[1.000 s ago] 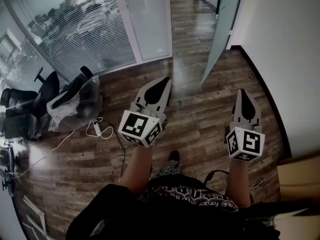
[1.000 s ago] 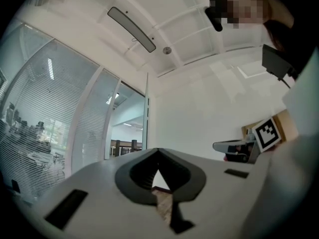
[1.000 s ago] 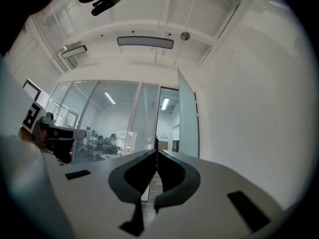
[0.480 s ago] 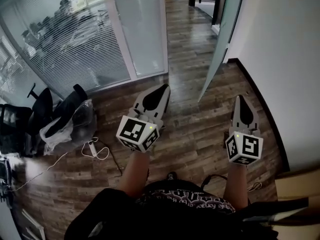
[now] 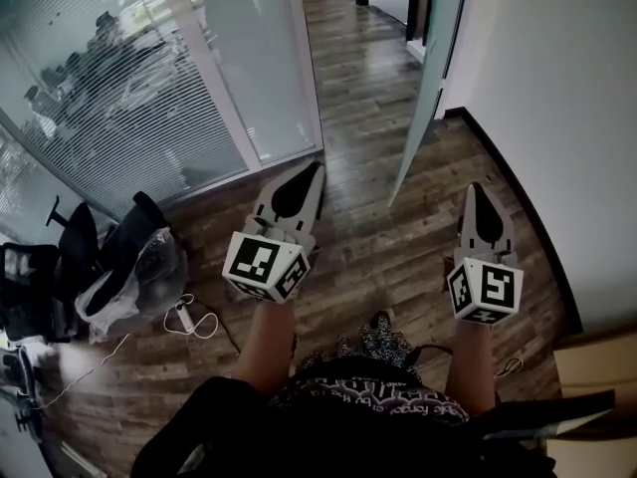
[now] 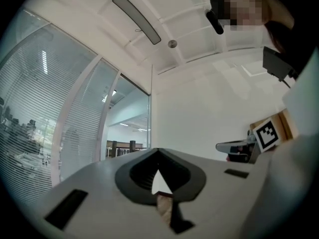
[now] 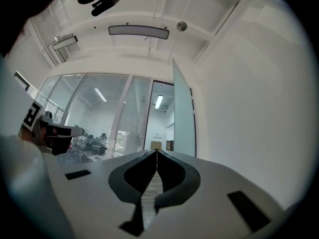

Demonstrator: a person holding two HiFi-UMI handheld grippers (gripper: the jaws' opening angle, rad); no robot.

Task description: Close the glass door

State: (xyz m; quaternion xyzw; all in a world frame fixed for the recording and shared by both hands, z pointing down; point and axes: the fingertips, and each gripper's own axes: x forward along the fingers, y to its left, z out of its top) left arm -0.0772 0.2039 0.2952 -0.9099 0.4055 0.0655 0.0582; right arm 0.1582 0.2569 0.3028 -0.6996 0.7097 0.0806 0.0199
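- A dark wood-plank floor (image 5: 368,237) is seen from above, running from the person's feet to a corridor at the top of the head view.
- A plain white wall (image 5: 557,88) is shown along the right side, edged by a dark skirting strip.
- A glass partition with horizontal blinds (image 5: 109,98) fills the upper left, set in white frames.
- The tall frosted glass door (image 5: 430,78) is pictured standing open. It is angled out from the doorway beside the white wall, with its lower corner on the floor ahead of the two tools and nearer the right one, and it is touched by neither. In the right gripper view the same pane (image 7: 183,118) is seen upright, just right of the jaw tips.
- Black office chairs (image 5: 60,257) are grouped at the left edge, by the partition.
- A brown cardboard box (image 5: 587,366) is partly visible at the lower right.
- The left gripper (image 5: 314,167) is held out over the floor – its jaws are pressed together at the tips, with nothing pinched.
- The right gripper (image 5: 478,187) is held level alongside, near the wall, its jaws likewise brought together and empty.
- A crumpled clear plastic bag (image 5: 139,277) is seen beside the chairs.
- A white power strip (image 5: 184,317) with a trailing cable is lying on the floor just beside the bag.
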